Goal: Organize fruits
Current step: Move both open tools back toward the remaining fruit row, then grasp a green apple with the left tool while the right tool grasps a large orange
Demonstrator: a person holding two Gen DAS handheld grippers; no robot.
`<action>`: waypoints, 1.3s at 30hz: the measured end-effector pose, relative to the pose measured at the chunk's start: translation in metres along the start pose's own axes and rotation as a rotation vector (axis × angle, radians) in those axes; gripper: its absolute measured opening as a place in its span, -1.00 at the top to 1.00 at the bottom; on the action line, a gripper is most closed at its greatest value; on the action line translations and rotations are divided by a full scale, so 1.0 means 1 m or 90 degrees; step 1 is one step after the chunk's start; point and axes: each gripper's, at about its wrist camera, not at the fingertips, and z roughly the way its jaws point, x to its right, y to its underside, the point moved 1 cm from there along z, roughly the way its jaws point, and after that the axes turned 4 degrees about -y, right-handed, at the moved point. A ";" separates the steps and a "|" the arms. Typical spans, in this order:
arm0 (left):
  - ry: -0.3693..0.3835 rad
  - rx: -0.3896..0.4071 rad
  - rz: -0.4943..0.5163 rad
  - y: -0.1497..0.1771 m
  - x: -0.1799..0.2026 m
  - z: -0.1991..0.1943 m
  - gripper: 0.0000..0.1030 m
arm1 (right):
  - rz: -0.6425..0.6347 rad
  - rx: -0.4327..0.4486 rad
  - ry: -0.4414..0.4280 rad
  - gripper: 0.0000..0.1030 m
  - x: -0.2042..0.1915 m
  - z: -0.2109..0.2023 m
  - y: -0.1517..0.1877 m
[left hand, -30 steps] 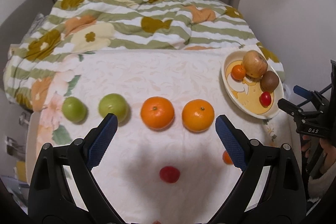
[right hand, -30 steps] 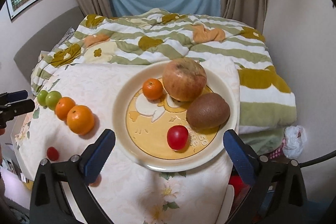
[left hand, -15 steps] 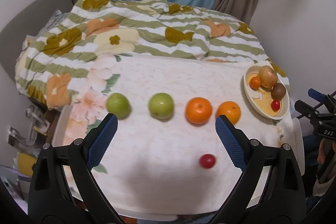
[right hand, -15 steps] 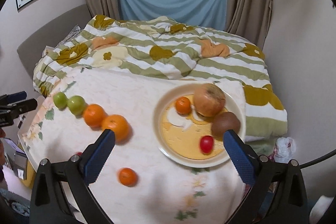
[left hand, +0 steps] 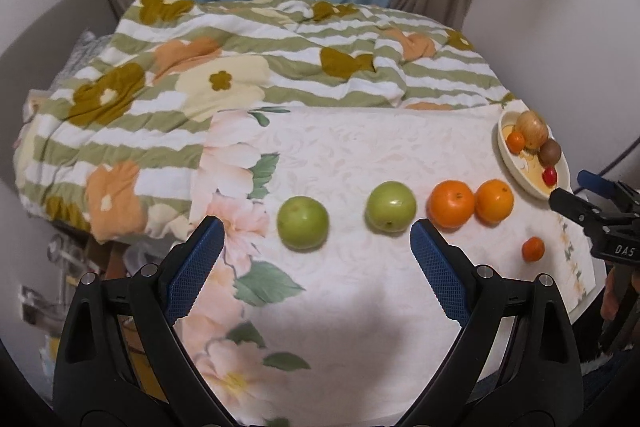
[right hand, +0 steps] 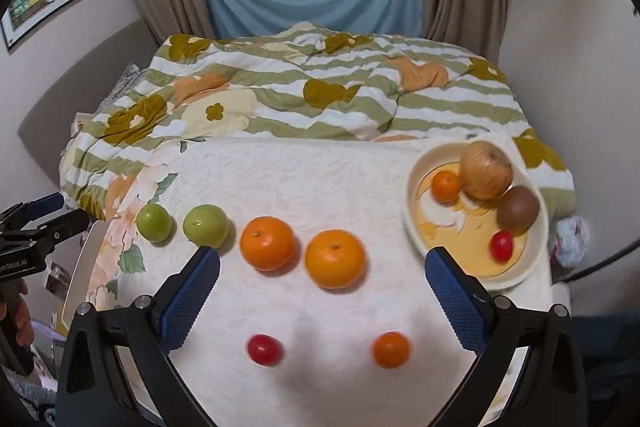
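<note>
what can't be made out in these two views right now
- Small red tomato on the cloth: absent from the left wrist view, where the left tool and its shadow fill the near table.
- Cream plate: small at the left wrist view's edge; the printed design is unreadable.
- Right tool: cut off by the right edge of the left wrist view.
- Small orange fruit: blurred; type unclear.

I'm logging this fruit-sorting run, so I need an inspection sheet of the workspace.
Surface: floral tablecloth over a table.
Job's things: two green fruits, two oranges in a row; small tomato and small orange in front; plate holding apple, kiwi, small orange, tomato.
Clutter: nothing seen.
Grippers: left gripper and right gripper open, empty.
Cables: one at the right edge.
Surroundings: striped quilt, curtains, framed picture.
</note>
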 end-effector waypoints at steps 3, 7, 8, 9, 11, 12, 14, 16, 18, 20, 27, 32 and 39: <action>0.014 -0.010 0.031 -0.002 -0.010 0.016 -0.97 | 0.012 -0.005 0.022 -0.99 -0.015 0.013 0.004; 0.047 -0.026 0.064 -0.002 -0.018 0.040 -0.97 | 0.024 -0.007 0.046 -0.99 -0.031 0.032 0.012; 0.056 -0.032 0.072 -0.002 -0.019 0.046 -0.97 | 0.029 -0.010 0.050 -0.98 -0.033 0.037 0.014; 0.064 -0.039 0.082 -0.001 -0.019 0.054 -0.97 | 0.036 -0.013 0.055 -0.97 -0.036 0.043 0.016; 0.077 -0.049 0.098 0.001 -0.019 0.067 -0.97 | 0.048 -0.020 0.060 -0.91 -0.039 0.054 0.020; 0.084 -0.055 0.106 0.002 -0.018 0.073 -0.97 | 0.053 -0.025 0.065 -0.85 -0.041 0.060 0.023; 0.096 -0.070 0.118 0.004 -0.016 0.085 -0.97 | 0.059 -0.036 0.070 -0.78 -0.044 0.069 0.026; 0.110 -0.088 0.129 0.006 -0.013 0.099 -0.97 | 0.066 -0.047 0.072 -0.74 -0.046 0.079 0.028; 0.120 -0.095 0.136 0.008 -0.011 0.107 -0.96 | 0.069 -0.055 0.073 -0.74 -0.049 0.087 0.029; 0.126 -0.100 0.141 0.009 -0.008 0.115 -0.89 | 0.066 -0.060 0.078 -0.74 -0.051 0.095 0.030; 0.135 -0.124 0.148 0.013 -0.002 0.136 -0.51 | 0.080 -0.070 0.074 -0.52 -0.050 0.111 0.027; 0.115 -0.135 0.158 0.013 -0.005 0.144 -0.16 | 0.086 -0.076 0.075 -0.47 -0.050 0.119 0.024; 0.111 -0.139 0.165 0.013 -0.005 0.143 -0.16 | 0.083 -0.085 0.073 -0.39 -0.051 0.128 0.020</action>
